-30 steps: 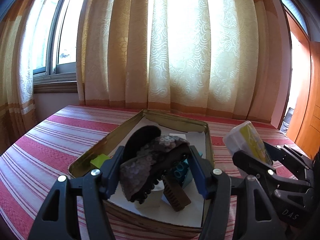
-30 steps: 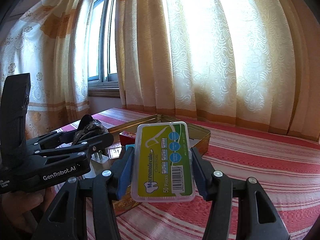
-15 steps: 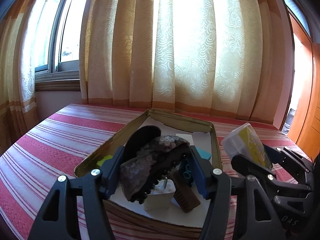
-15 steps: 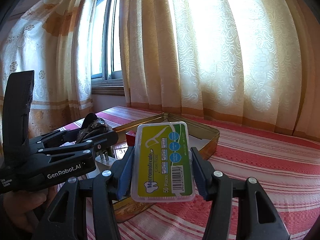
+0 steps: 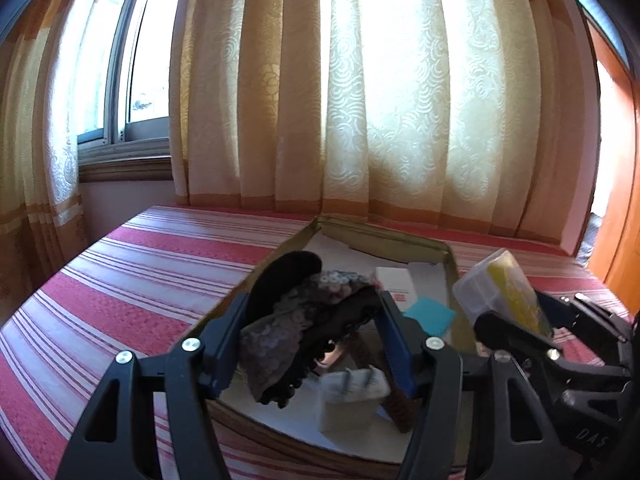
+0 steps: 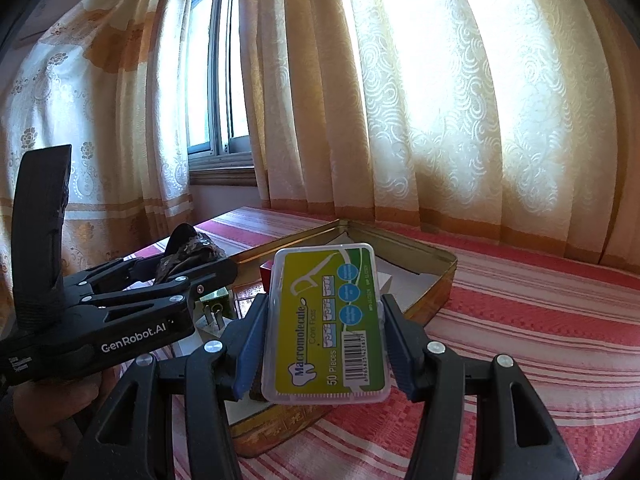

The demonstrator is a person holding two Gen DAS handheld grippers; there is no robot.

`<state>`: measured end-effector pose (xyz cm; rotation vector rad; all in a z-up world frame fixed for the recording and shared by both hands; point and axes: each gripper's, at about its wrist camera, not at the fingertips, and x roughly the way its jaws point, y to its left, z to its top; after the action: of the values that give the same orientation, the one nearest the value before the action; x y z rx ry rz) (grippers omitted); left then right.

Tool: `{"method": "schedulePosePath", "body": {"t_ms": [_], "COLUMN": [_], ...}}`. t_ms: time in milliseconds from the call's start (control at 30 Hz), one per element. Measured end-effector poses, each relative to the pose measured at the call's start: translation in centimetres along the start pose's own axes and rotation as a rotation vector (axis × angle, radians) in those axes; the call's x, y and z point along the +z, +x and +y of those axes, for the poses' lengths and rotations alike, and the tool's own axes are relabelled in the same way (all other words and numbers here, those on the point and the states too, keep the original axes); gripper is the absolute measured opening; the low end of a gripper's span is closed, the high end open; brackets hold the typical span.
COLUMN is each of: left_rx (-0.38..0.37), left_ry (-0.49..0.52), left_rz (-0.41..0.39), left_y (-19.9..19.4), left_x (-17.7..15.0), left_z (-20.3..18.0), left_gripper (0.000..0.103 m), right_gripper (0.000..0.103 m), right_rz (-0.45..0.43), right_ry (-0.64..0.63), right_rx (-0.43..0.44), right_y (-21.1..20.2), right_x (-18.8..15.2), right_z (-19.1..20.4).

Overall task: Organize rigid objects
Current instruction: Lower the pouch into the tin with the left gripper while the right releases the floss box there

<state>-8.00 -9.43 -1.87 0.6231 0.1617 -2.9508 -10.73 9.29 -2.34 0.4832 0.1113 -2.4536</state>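
The left gripper (image 5: 316,328) is clamped on a dark hair claw clip (image 5: 304,324) covered in sequins, with both blue pads (image 5: 394,344) pressed against its sides. The clip hangs above the near half of an open gold tin tray (image 5: 400,236), clear of its contents.

The right gripper (image 6: 320,332) is closed on a flat clear plastic floss pick box (image 6: 326,324), which has a yellow-green label reading "Macromolecule" and "50 Pieces". The box stands with its label toward the right wrist camera and is held above the near right edge of the tray (image 6: 436,276). In the left wrist view the same box (image 5: 500,292) appears just right of the tray's right wall.

Tray contents (paper-lined floor, partly hidden by the clip and fingers):
- a white plug adapter (image 5: 352,396) at the near side, metal prongs up;
- a teal square item (image 5: 430,314) near the right wall;
- a white box with red print (image 5: 394,280) behind it;
- a brown item (image 5: 400,412) beside the adapter, too blurred to identify.

The tray rests on a red-and-white striped tablecloth (image 5: 160,276). Cream patterned curtains (image 5: 400,100) hang behind it, with a window (image 5: 136,80) at the left.
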Motion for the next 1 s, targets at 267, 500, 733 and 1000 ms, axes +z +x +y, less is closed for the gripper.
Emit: {"method": "schedulePosePath", "body": {"t_ms": [267,500,733,1000], "left_rx": [-0.004,0.034,0.064,0.064], "left_ry": [0.003,0.016,0.008,-0.026], "left_rz": [0.127,0.214,0.201,0.169], "left_y": [3.5,6.0,5.2,3.0], "left_x": [1.3,2.4,2.3,1.7], "left_z": [1.0,1.2,1.6,1.9], "left_gripper": [0.062,0.062,0.086,0.103], "right_gripper": [0.057,0.057,0.063,0.081], "right_rz": [0.100,0.197,0.205,0.074], "right_ry": [0.010,-0.008,0.024,0.133], "right_rx": [-0.004,-0.028,0.007,0.033], "right_y": [4.7,8.7,9.3,5.2], "right_x": [1.9,3.6,3.8,3.2], "right_z": [-0.8,-0.9,-1.5,-3.4]}}
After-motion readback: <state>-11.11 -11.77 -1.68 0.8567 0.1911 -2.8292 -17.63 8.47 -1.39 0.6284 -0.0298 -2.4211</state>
